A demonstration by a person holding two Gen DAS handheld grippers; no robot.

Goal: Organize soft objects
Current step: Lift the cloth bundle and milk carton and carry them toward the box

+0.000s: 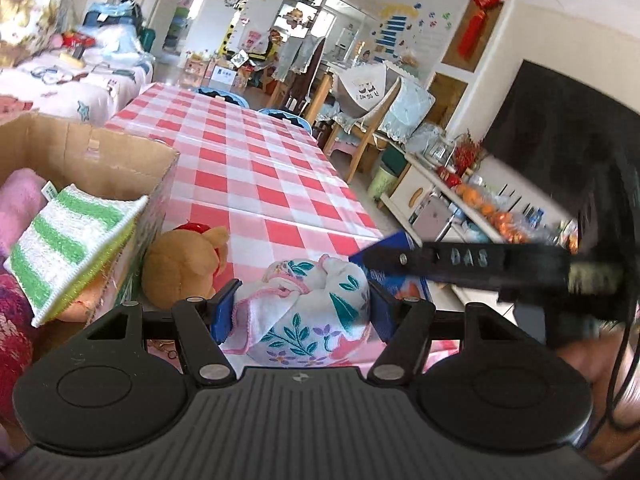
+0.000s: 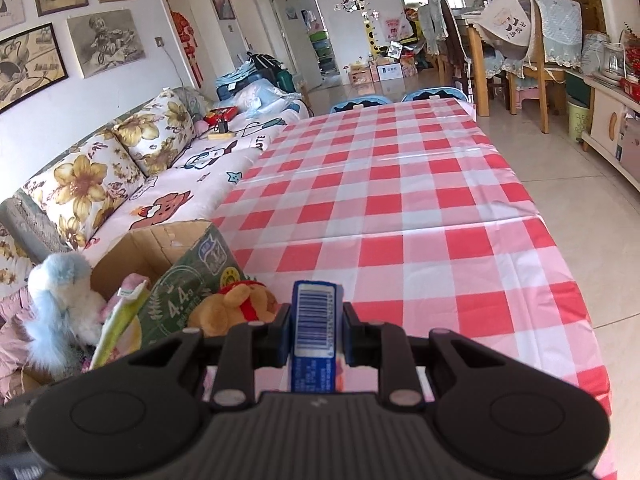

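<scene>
My left gripper [image 1: 302, 308] is shut on a balled white floral cloth [image 1: 308, 308] with pink trim, held just above the checked table [image 1: 256, 168]. My right gripper [image 2: 316, 326] is shut on a blue packet [image 2: 316, 320] with a barcode on its edge; that gripper and packet also show in the left wrist view [image 1: 394, 250] at the right. A cardboard box [image 1: 96, 152] at the left holds a green-striped cloth [image 1: 68, 248] and pink soft things. A brown bear toy [image 1: 180, 264] lies beside the box, also in the right wrist view [image 2: 234, 308].
A fluffy blue-white plush [image 2: 64, 300] sits in the box [image 2: 192, 276]. A sofa [image 2: 120, 176] with floral cushions runs along the table's left side. Chairs [image 2: 540, 52] and a low cabinet [image 2: 612, 120] stand at the right, past the table's edge.
</scene>
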